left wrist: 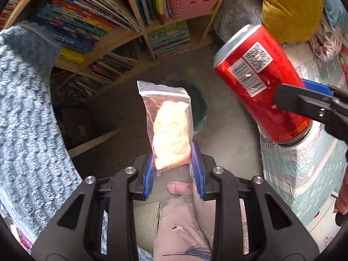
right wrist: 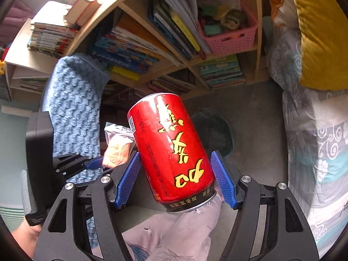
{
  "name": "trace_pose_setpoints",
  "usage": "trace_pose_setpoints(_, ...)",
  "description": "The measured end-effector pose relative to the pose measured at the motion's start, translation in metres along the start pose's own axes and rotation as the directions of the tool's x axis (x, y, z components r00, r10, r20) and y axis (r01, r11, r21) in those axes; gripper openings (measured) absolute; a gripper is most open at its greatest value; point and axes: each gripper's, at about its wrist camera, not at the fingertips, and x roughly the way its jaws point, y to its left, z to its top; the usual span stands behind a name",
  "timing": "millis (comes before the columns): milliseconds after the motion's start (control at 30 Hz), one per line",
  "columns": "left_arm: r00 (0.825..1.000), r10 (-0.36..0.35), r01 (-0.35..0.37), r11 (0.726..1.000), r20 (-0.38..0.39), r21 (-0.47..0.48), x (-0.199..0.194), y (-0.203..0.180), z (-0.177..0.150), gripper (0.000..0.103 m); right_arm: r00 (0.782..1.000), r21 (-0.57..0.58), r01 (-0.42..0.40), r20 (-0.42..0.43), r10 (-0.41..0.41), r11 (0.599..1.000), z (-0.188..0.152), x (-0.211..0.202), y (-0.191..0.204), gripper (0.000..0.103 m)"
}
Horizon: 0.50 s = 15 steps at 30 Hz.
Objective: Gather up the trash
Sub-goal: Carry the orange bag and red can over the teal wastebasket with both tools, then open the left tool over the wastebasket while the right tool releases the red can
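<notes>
Downward in the left wrist view, the left gripper (left wrist: 174, 163) clamps a clear zip bag (left wrist: 168, 126) of pale orange wadding over the grey floor (left wrist: 235, 117), near a dark bin (left wrist: 199, 106). Opposite, the right gripper (right wrist: 176, 178) clamps a red can (right wrist: 171, 150), tilted, before the bookshelf (right wrist: 139, 43).

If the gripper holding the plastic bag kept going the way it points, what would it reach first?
Probably the dark round bin on the floor: it lies right behind the bag that the left gripper carries. Nothing shows between them, though depth is hard to judge.
</notes>
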Motion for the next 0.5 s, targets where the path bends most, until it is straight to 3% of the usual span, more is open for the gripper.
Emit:
trace_pose_setpoints(400,0.995,0.01,-0.007,1.0,-0.1,0.03,0.052,-0.005,0.018,0.029,0.998,0.047,0.019,-0.062,-0.016,0.999,0.009,0.047,-0.026,0.068)
trace_pose_setpoints(433,0.995,0.014,-0.011,0.999,-0.102,0.032,0.054,-0.006,0.019,0.032,0.998,0.052,0.023,-0.064,-0.02,0.998,0.01,0.049,-0.028,0.069)
trace_pose_setpoints(467,0.994,0.028,-0.025,0.999,-0.108,0.036,0.056,-0.007,0.02,0.05,0.998,0.057,0.017,-0.068,-0.013,0.998,0.01,0.051,-0.029,0.069)
trace_pose_setpoints(500,0.994,0.039,-0.035,0.999,-0.105,0.038,0.058,-0.007,0.021,0.057,0.997,0.061,0.007,-0.075,-0.002,0.998,0.011,0.054,-0.03,0.07)
